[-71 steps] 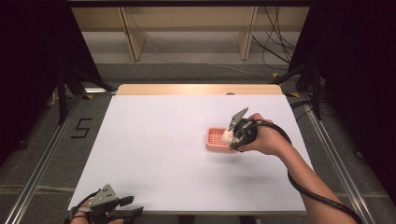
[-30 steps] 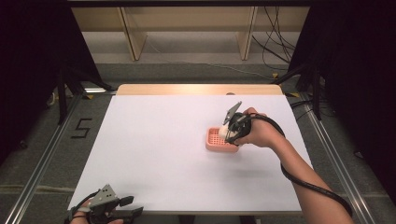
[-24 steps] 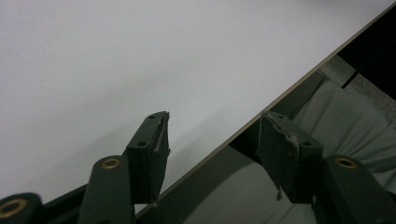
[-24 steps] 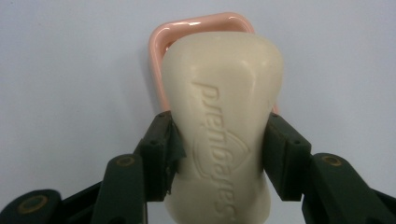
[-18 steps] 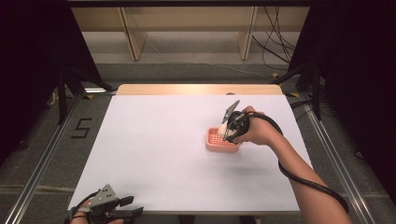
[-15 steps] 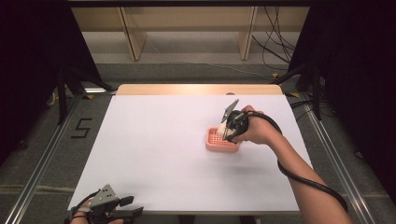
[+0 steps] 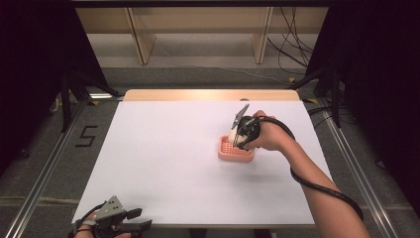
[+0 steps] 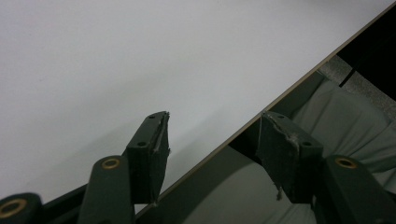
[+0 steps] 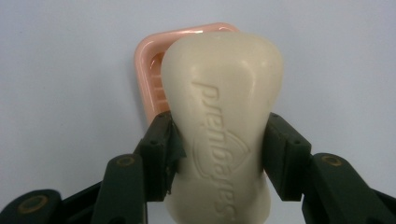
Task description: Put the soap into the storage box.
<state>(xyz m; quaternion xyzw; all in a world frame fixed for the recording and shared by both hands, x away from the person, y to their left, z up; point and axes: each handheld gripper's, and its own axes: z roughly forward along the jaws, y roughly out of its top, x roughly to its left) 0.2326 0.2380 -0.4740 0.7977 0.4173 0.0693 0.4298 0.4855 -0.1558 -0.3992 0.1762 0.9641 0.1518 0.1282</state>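
A cream bar of soap (image 9: 224, 116) with raised lettering is clamped across its waist by my right gripper (image 9: 219, 154). It hangs just above a pink slotted soap dish (image 9: 149, 60). From above, the right gripper (image 7: 239, 138) points down over the soap dish (image 7: 236, 152) right of the table's centre, with the soap (image 7: 233, 136) between its jaws. My left gripper (image 7: 141, 220) lies at the table's front left edge, held by a hand. Its jaws stand apart with nothing between them, and the left gripper (image 8: 212, 144) straddles the table edge.
The white table top (image 7: 168, 148) has a wooden strip (image 7: 208, 95) along its far edge. Wooden shelving (image 7: 198, 29) and cables (image 7: 292, 54) lie beyond it on the floor. Grey fabric (image 8: 345, 121) shows below the table edge near the left gripper.
The right gripper with the soap has drifted slightly left and away, staying over the pink dish. The left gripper has stayed put.
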